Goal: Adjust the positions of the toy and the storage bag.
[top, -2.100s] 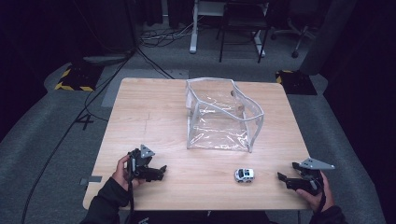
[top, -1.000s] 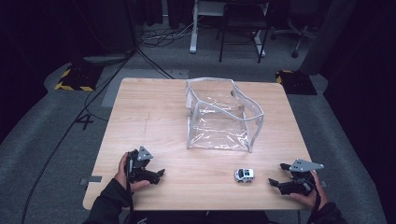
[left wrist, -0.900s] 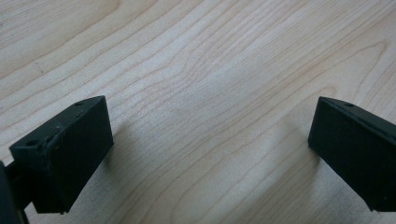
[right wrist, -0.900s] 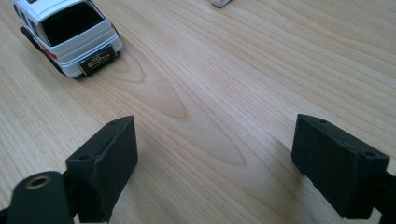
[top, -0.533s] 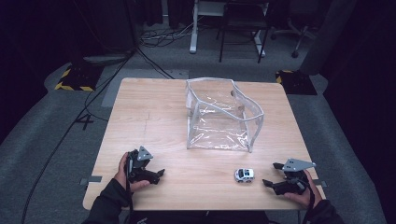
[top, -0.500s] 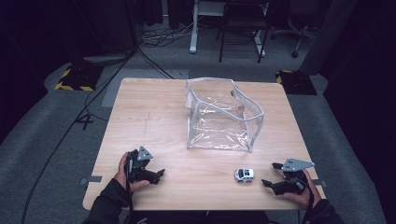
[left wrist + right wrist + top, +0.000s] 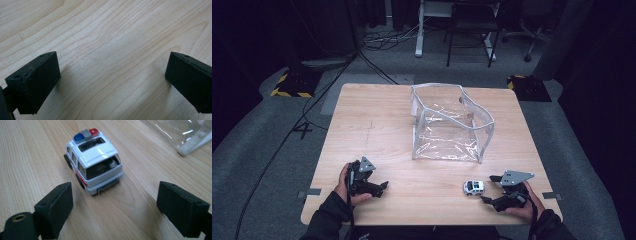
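My right gripper [image 7: 115, 202] spread wide just behind the small white toy police car [image 7: 93, 161], my left gripper [image 7: 112, 82] spread over bare light wooden table [image 7: 112, 30], clear plastic zip pouch [image 7: 447, 125] standing mid-table.

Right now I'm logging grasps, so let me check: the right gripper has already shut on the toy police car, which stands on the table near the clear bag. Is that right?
Not quite. The right gripper is open, its jaws wide apart and short of the toy police car, as the right gripper view shows. The car does stand free on the table near the clear bag.
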A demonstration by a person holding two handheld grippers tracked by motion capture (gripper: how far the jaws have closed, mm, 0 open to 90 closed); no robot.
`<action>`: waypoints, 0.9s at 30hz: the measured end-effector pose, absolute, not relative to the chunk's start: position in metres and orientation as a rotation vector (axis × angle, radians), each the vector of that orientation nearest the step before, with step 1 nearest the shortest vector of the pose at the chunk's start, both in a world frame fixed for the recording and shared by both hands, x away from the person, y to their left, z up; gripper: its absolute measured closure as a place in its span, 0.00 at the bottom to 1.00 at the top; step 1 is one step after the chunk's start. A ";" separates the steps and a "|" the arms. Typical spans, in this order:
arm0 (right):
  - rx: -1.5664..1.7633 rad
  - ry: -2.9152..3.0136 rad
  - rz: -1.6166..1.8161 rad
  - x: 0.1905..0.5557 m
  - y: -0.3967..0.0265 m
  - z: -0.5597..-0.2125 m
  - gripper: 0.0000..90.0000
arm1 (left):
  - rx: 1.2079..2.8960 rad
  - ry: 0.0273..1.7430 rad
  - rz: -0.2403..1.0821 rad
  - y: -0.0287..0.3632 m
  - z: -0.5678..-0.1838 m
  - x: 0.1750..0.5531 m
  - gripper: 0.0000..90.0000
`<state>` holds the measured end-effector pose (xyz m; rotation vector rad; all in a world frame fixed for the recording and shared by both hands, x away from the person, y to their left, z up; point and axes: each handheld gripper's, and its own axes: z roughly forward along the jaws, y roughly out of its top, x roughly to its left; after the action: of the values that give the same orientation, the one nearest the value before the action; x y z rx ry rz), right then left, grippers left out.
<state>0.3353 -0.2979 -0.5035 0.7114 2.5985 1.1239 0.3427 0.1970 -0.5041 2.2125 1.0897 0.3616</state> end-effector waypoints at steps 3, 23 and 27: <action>0.691 2.616 1.122 0.337 -0.291 -0.503 0.14 | 2.213 1.090 0.363 0.197 -0.504 0.343 0.00; 0.554 2.679 1.165 0.345 -0.272 -0.503 0.21 | 2.213 1.090 0.363 0.197 -0.504 0.343 0.00; 0.518 2.680 1.182 0.344 -0.274 -0.503 0.29 | 2.213 1.089 0.362 0.197 -0.504 0.343 0.00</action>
<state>0.3444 -0.2735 -0.5027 0.5180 2.6795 1.1816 0.3427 0.1970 -0.5041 2.2127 1.0893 0.3621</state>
